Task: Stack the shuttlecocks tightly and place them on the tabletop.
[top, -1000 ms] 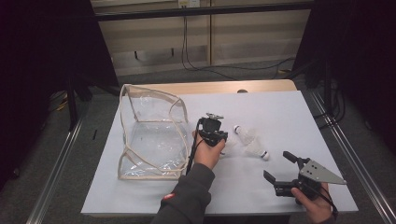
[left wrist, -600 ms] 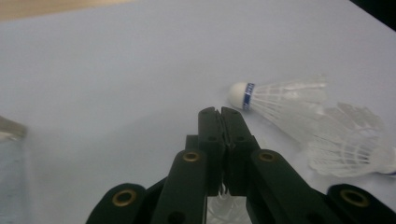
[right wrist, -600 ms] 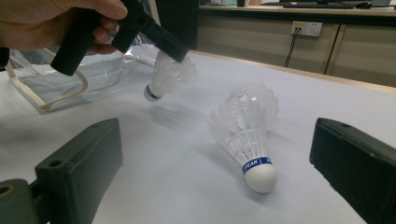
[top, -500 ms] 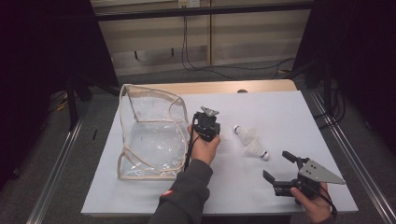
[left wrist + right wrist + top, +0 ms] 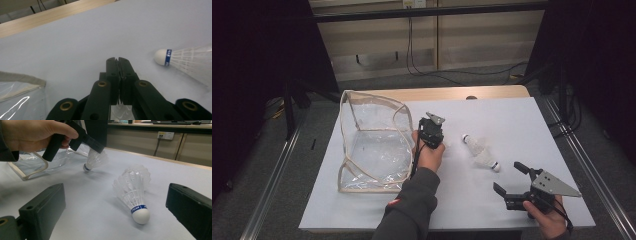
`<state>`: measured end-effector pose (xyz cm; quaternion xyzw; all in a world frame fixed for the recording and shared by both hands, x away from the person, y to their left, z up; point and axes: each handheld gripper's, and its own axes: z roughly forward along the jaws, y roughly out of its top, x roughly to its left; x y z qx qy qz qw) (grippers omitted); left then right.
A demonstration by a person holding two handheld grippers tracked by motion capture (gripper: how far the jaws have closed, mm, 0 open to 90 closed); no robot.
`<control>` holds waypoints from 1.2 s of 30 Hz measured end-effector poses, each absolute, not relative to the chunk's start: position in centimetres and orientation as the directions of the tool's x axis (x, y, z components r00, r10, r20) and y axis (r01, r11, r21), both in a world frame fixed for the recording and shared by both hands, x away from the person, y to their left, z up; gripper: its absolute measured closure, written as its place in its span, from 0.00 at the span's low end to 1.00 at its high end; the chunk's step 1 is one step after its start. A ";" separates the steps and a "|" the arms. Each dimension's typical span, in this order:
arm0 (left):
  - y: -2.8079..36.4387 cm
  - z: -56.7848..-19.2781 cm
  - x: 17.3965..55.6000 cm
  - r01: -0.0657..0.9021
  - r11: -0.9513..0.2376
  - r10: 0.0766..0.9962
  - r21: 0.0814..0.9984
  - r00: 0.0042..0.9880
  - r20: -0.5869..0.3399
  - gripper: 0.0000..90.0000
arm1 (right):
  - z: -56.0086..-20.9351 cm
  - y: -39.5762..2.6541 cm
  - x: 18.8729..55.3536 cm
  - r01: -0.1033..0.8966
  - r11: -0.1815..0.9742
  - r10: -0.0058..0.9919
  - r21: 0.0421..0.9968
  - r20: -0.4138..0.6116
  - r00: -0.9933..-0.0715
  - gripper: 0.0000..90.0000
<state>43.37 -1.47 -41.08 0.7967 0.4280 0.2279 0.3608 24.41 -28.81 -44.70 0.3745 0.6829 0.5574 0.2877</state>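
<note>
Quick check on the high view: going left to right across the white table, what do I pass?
Clear plastic bag → left gripper, shut on a shuttlecock's skirt → two shuttlecocks lying on the table → right gripper, jaws open and holding nothing.

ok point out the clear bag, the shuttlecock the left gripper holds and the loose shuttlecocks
clear bag (image 5: 372, 145), high view, front panel
held shuttlecock (image 5: 93, 160), right gripper view, white skirt
loose shuttlecocks (image 5: 133, 191), right gripper view, skirt of the near one
</note>
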 end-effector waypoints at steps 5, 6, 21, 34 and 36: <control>-1.6 -41.3 43.6 0.505 -0.379 0.844 0.776 0.533 0.065 0.98 | -44.7 -28.8 24.4 0.193 0.096 0.832 0.976 0.028 -0.554 0.02; -1.6 -41.4 43.7 0.508 -0.371 0.843 0.777 0.535 0.052 0.97 | -44.7 -28.8 24.4 0.194 0.097 0.832 0.976 0.027 -0.555 0.02; -2.5 -42.2 43.6 0.553 -0.354 0.842 0.754 0.539 0.000 0.74 | -44.7 -28.7 24.4 0.193 0.095 0.826 0.976 0.031 -0.563 0.02; -2.0 -42.0 43.7 0.570 -0.342 0.859 0.747 0.512 0.003 0.89 | -44.7 -28.7 24.4 0.194 0.095 0.824 0.976 0.032 -0.566 0.02; -1.9 -41.8 43.8 0.562 -0.343 0.862 0.753 0.507 0.013 0.92 | -44.7 -28.7 24.4 0.195 0.095 0.824 0.976 0.032 -0.565 0.02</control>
